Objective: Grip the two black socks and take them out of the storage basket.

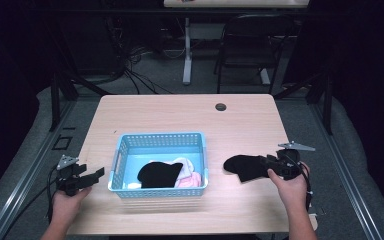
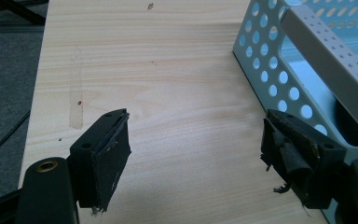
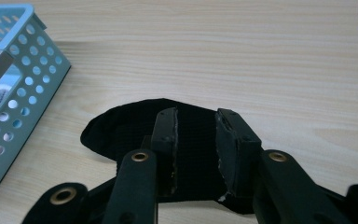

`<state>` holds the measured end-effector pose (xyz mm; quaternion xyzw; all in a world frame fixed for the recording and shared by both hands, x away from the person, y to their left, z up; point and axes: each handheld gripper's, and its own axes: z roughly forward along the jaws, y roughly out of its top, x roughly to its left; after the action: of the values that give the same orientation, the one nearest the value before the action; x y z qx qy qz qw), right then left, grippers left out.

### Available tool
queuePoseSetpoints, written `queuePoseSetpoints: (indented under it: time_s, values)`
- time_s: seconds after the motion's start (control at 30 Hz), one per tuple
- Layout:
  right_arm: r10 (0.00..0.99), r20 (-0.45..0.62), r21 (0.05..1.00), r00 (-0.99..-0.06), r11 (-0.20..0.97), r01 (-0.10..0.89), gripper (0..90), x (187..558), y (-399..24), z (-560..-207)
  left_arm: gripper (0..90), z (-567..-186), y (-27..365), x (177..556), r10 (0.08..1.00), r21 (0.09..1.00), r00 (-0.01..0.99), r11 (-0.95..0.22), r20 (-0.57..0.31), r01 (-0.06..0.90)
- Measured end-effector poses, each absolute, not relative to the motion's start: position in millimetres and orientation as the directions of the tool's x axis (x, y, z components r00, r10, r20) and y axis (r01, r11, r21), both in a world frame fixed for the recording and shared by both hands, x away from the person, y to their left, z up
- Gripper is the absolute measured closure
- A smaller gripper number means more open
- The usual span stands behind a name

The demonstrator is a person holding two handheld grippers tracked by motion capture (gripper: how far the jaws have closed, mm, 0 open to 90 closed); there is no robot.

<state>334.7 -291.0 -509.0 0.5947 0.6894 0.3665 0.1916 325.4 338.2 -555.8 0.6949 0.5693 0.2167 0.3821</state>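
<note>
Tongs first: left tongs (image 1: pixel 94 176) sit at the tabletop's (image 1: pixel 180 112) left edge, held in the left hand (image 1: pixel 66 205), jaws spread wide with nothing between them; the left gripper view shows the same tongs (image 2: pixel 193 156) over bare wood, pads frayed at the edges, the right-side pad nearly against the basket (image 2: pixel 279 79) wall, though whether it touches cannot be told. Right tongs (image 1: pixel 270 166) lie at the right side, gripped by the right hand (image 1: pixel 292 187), tips over a black sock (image 1: pixel 245 167) that lies flat on the wood, apart from the basket. In the right gripper view the tongs (image 3: pixel 196 140) stand partly open, a narrow gap between the pads, with the sock (image 3: pixel 121 130) beneath and between them; whether the pads pinch any cloth is hard to make out, since black fabric runs into black jaws. Sock's near edge is hidden under the jaws. Blue basket (image 1: pixel 159 145), perforated walls, sits centre-left on the tabletop, between the two tongs. Inside: a black garment (image 1: pixel 157 174) lying over a pink and white one (image 1: pixel 191 176); both are crumpled, so their kinds cannot be told, and the near wall cuts off their lower parts. Basket corner (image 3: pixel 9 84) shows at the left of the right gripper view, contents mostly out of sight. Small dark round hole (image 1: pixel 221 107) near the tabletop's far edge. Background dim: chair (image 1: pixel 250 45) and cables on the floor beyond, detail lost in shadow. Both forearms are cut off at the bottom of the high view.
</note>
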Motion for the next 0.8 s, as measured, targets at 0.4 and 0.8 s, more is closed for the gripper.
queuePoseSetpoints:
  time_s: [0.4, 0.8]
  values:
    - [0.932, 0.159, 0.727, -0.325, 0.112, 0.677, 68.7, 344, -251, -492, 23.5, -556, 338, 325, 0.957, 0.777, 0.258, -0.059, -0.135, 0.627]
    - [0.843, 0.160, 0.709, -0.514, 0.264, 0.654, 68.7, 360, -170, -475, 23.5, -555, 339, 325, 0.957, 0.778, 0.257, -0.057, -0.136, 0.626]
